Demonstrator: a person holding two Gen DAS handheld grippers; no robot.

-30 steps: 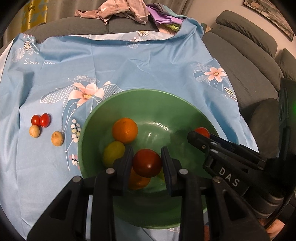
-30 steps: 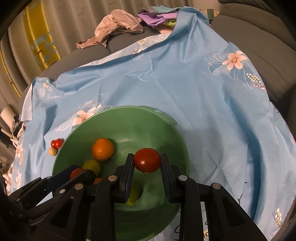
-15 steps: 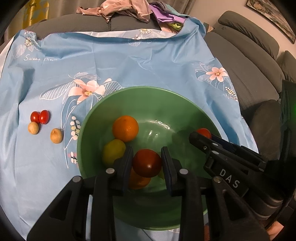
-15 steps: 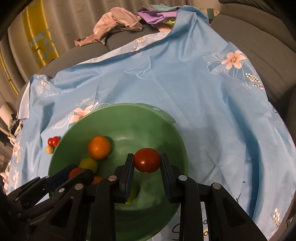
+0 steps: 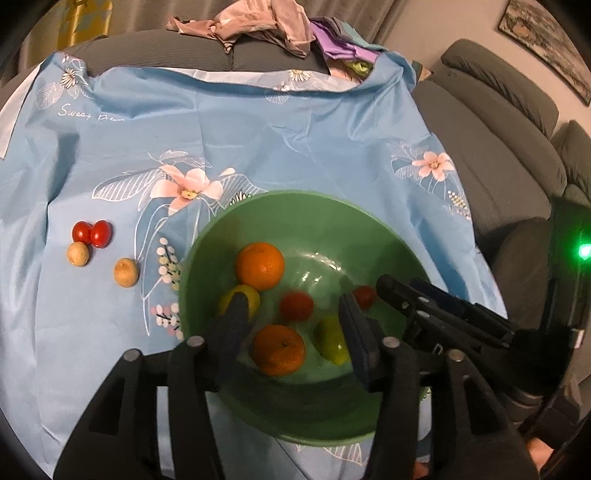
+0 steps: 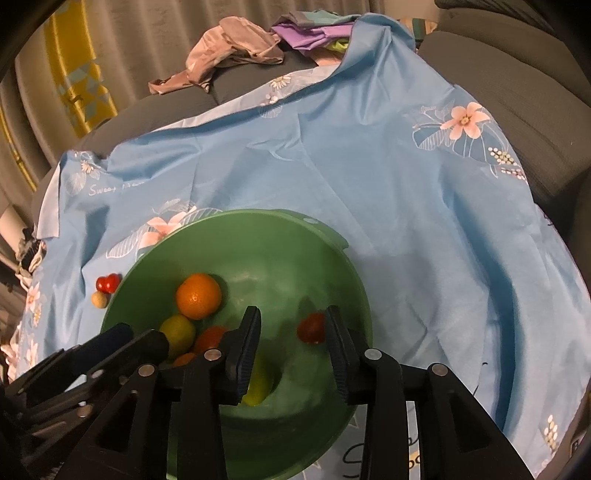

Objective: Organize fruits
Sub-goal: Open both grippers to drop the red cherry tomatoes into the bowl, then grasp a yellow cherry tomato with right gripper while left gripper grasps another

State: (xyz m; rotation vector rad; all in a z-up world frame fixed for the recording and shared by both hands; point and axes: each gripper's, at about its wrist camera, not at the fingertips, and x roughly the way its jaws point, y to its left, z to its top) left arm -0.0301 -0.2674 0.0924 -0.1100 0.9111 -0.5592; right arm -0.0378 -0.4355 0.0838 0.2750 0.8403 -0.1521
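A grey sofa (image 5: 498, 122) fills the scene, with a heap of crumpled clothes (image 5: 258, 22) on its back edge. Spread over the seat is a light blue cloth (image 5: 258, 129) printed with pink flowers.

On the cloth sits a wide green bowl (image 5: 295, 206). Inside it lie two oranges, one near the far wall (image 5: 260, 266) and one closer to the camera (image 5: 279, 349), a yellow-green lemon (image 5: 240, 301) just beside the far orange, and a second yellowish fruit (image 5: 330, 339) on the bowl floor. A red tomato (image 5: 296, 305) shows blurred between the spread fingers of the left tongs (image 5: 295, 328), which are released and empty above the bowl. Another red tomato (image 6: 311, 328) sits close against the inner face of the right-hand finger of the right tongs (image 6: 291, 341); these tongs are spread wide too, and the tomato looks loose rather than gripped, though the blur makes that hard to confirm.

Out on the cloth, well apart from the bowl on its left, two small red tomatoes (image 5: 91, 233) touch each other. One small tan fruit (image 5: 78, 253) lies just beside them, and another (image 5: 126, 272) rests nearer the bowl.
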